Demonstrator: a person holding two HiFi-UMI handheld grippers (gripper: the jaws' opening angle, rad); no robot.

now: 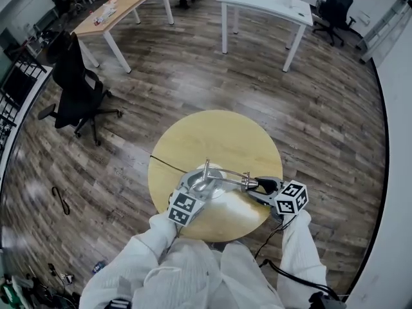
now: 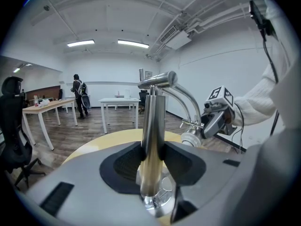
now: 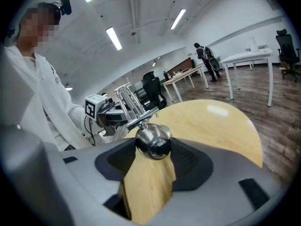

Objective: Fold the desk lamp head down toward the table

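A chrome desk lamp [image 1: 207, 180] stands on the round yellow table [image 1: 212, 137], near its front edge. Its upright post [image 2: 153, 135] sits between the jaws of my left gripper [image 2: 151, 160], whose pads press on it from both sides. The lamp's arm bends over to the right and ends low in the rounded chrome head [image 3: 153, 142]. My right gripper [image 3: 151, 147] is shut on that head, just above the tabletop [image 3: 211, 121]. In the head view the left gripper [image 1: 199, 188] and the right gripper [image 1: 259, 185] lie side by side over the table's near part.
The lamp's black cable [image 1: 168, 165] runs off the table's left edge. A black office chair [image 1: 80, 85] stands to the far left, with a white table [image 1: 264, 2] and a wooden table [image 1: 122, 5] beyond. A person [image 2: 79, 95] stands far back.
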